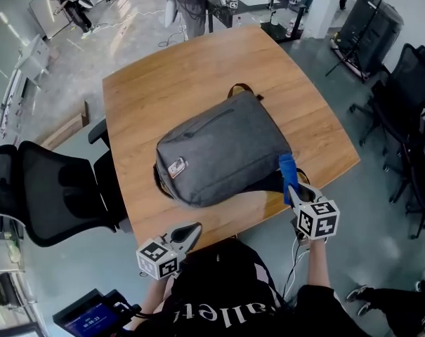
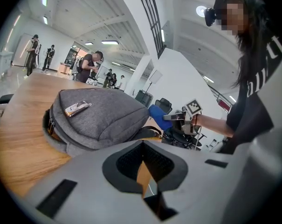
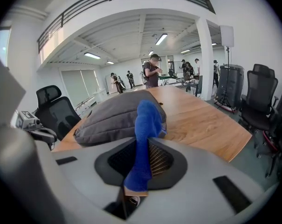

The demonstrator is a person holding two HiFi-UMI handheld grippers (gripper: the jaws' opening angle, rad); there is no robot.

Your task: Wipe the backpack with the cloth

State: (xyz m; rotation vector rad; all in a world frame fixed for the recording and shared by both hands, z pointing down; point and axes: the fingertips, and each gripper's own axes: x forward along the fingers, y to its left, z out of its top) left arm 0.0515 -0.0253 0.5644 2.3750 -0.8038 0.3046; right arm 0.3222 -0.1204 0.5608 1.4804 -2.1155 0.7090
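Backpack, head view: grey backpack [image 1: 223, 149] lies flat on the wooden table [image 1: 198, 62], with its long axis running roughly 7 to 1 o'clock and its handle at the 1 o'clock end.
Cloth, head view: blue cloth [image 1: 287, 168] stands at the pack's 4 o'clock corner. I can't tell whether it touches.
Right gripper, head view: right gripper [image 1: 294, 188] is the nearer one, and the pack lies at its 10 o'clock.
Left gripper, head view: left gripper [image 1: 189, 232] hangs off the table's near edge, with the pack at its 12 o'clock.
Left gripper view: left gripper [image 2: 142, 171] has its jaws together with nothing between them. The backpack [image 2: 99, 118] is ahead at 11 o'clock and the cloth [image 2: 158, 115] at 1 o'clock.
Right gripper view: right gripper [image 3: 136, 171] is clamped on the cloth [image 3: 146, 134], which rises toward 12 o'clock. The backpack [image 3: 110, 115] lies just behind it toward 11 o'clock.
Pack contents: the zips look closed, so I see nothing inside.
My reading: the wiping stroke should go toward 10 o'clock, across the top panel.
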